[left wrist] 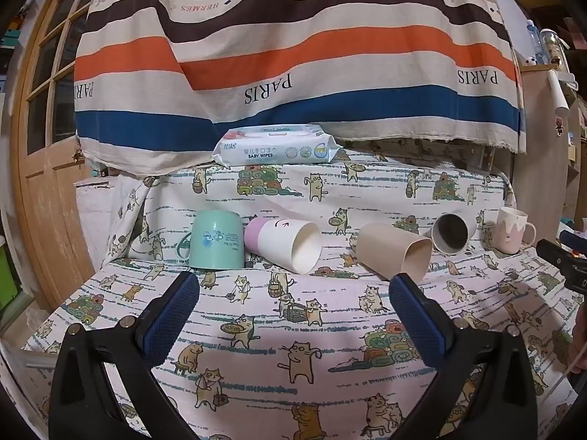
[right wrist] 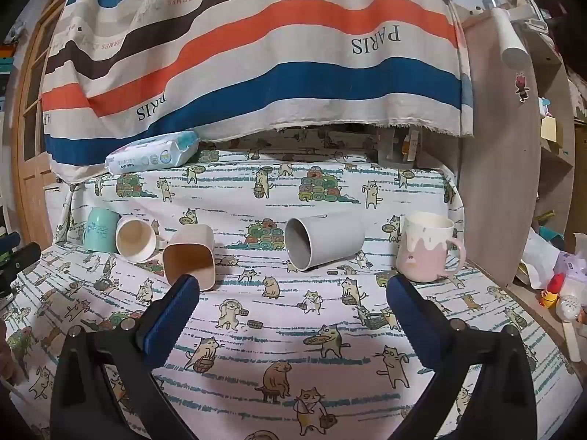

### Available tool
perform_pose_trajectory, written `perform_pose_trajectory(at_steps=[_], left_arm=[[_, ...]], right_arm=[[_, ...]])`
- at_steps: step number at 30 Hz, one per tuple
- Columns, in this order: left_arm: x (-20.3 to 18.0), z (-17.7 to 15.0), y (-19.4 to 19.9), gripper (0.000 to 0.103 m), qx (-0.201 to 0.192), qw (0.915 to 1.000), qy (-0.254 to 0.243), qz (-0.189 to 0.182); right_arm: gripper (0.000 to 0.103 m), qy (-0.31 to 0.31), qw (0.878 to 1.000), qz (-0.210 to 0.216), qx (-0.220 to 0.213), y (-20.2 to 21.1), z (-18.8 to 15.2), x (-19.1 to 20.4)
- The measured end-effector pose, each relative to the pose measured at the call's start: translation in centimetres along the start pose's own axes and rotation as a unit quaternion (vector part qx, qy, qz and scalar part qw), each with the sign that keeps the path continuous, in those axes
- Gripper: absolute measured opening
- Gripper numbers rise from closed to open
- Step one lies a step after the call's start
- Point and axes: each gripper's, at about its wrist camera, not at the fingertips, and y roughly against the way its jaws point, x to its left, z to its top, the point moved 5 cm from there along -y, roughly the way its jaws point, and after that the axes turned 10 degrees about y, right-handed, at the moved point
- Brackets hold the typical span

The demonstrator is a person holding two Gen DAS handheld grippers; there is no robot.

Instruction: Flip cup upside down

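Several cups stand in a row on the cat-print cloth (left wrist: pixel 293 330). A teal mug (left wrist: pixel 216 240) stands upside down at the left. A white and lilac cup (left wrist: pixel 284 244), a beige cup (left wrist: pixel 394 253) and a grey cup (left wrist: pixel 451 233) lie on their sides. A pink and white mug (left wrist: pixel 511 231) stands upright at the right. My left gripper (left wrist: pixel 293 289) is open and empty, just short of the white and lilac cup. My right gripper (right wrist: pixel 293 289) is open and empty, short of the grey cup (right wrist: pixel 323 242) and the pink mug (right wrist: pixel 429 245). The beige cup (right wrist: pixel 190 256) lies by its left finger.
A pack of baby wipes (left wrist: pixel 275 145) lies at the back under a striped hanging cloth (left wrist: pixel 293 55). A wooden door (left wrist: pixel 47 146) is at the left. Shelves with clutter (right wrist: pixel 550 146) stand at the right. The right gripper's body (left wrist: pixel 565 260) shows at the left view's right edge.
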Motion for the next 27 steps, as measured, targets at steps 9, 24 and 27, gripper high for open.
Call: perform_pose_trajectory(at_steps=[9,24,27], left_arm=[[0.1,0.0,0.0,0.103,0.006,1.0000,-0.003,-0.002],[0.1,0.0,-0.1,0.103,0.008,1.0000,-0.002,-0.002],[0.1,0.0,-0.1,0.103,0.008,1.0000,-0.002,-0.002]], right_arm=[[0.103,0.000,1.000,-0.001,0.001,-0.1,0.0,0.0],[0.103,0.000,1.000,-0.001,-0.001,0.1,0.0,0.0],[0.103,0.000,1.000,-0.002,0.000,0.1,0.0,0.0]])
